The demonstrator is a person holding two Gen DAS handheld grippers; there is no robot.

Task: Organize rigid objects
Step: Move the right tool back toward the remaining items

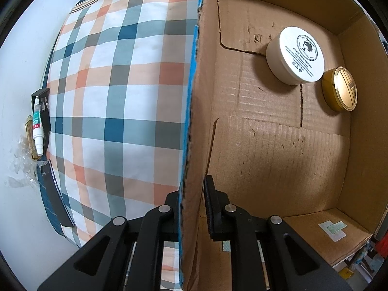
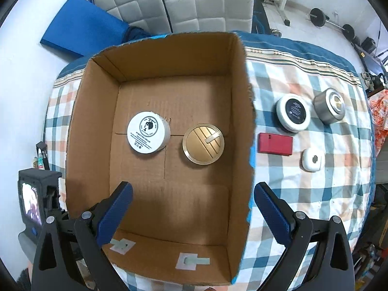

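Left claw clamped on cardboard box wall — right claw wide open (nothing held) above it.

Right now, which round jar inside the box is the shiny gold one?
The gold jar sits on the right in the right wrist view, beside the white cream jar, in the cardboard box. Its ridged lid is metallic gold, not white.
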